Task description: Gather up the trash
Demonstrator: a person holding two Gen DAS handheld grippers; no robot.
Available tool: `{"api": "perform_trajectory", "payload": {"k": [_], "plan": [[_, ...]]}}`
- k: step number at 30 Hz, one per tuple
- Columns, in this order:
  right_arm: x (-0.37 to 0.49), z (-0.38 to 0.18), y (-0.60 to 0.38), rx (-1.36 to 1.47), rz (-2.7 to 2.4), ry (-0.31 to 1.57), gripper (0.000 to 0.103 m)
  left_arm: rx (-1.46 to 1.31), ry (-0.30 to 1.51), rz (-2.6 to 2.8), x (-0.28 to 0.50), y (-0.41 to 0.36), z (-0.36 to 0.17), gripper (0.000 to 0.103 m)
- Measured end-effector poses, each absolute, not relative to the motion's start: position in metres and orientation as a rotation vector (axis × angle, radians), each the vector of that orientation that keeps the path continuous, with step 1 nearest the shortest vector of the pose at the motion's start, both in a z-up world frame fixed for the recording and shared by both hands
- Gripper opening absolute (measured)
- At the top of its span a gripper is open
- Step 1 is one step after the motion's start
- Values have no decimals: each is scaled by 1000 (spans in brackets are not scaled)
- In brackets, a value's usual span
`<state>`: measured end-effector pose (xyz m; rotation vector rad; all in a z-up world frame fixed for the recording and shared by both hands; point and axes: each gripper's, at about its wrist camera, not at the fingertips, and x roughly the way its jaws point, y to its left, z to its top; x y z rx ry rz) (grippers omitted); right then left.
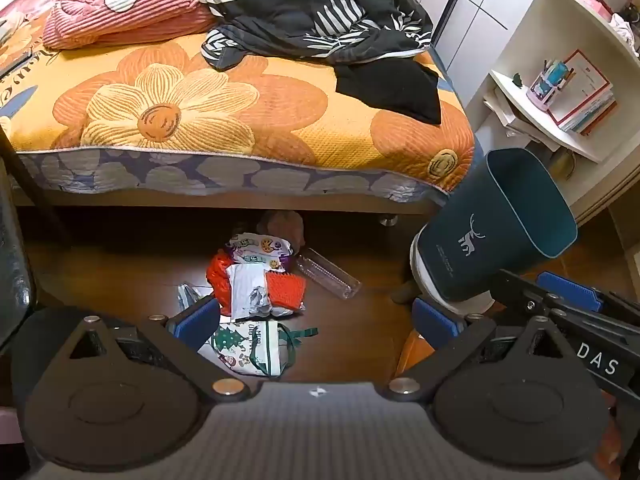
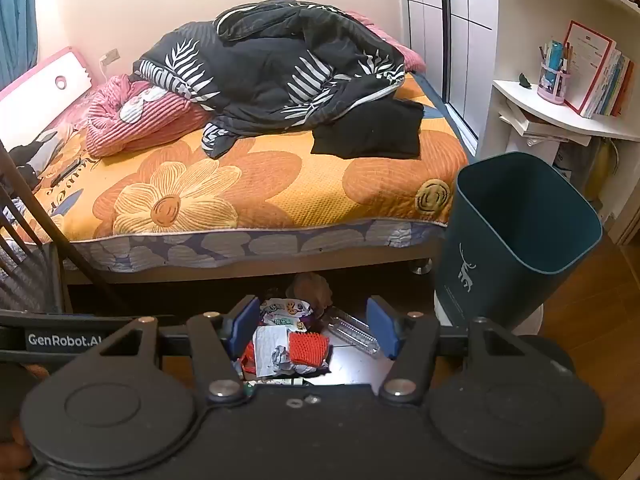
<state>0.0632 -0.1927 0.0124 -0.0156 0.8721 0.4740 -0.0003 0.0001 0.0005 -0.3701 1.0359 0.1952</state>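
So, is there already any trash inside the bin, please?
No, the bin looks empty inside; the trash lies on the floor.

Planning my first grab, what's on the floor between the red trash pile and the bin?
A clear plastic bottle lies on its side between the red pile and the bin; both views show it.

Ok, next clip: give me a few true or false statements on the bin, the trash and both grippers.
1. The teal bin stands on the floor right of the trash pile. True.
2. The left gripper is clamped on a wrapper. False: its jaws stand open, holding nothing.
3. A clear plastic bottle lies beside the pile. True.
4. The trash lies on the bed. False: it is on the floor by the bed's edge.
5. The right gripper is open. True.
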Motion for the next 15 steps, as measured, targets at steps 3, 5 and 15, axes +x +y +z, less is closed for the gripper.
{"api": "perform_trajectory", "payload": {"k": [3, 5, 15], "plan": [[62, 13, -193, -17, 472, 875, 60, -357, 1027, 190, -1, 0, 3, 103], [62, 14, -194, -18, 472, 873, 60, -355, 1028, 193, -1, -1, 2, 103], [60, 18, -193, -8, 448, 876, 60, -338, 1016, 175, -1, -2, 4, 103]]}}
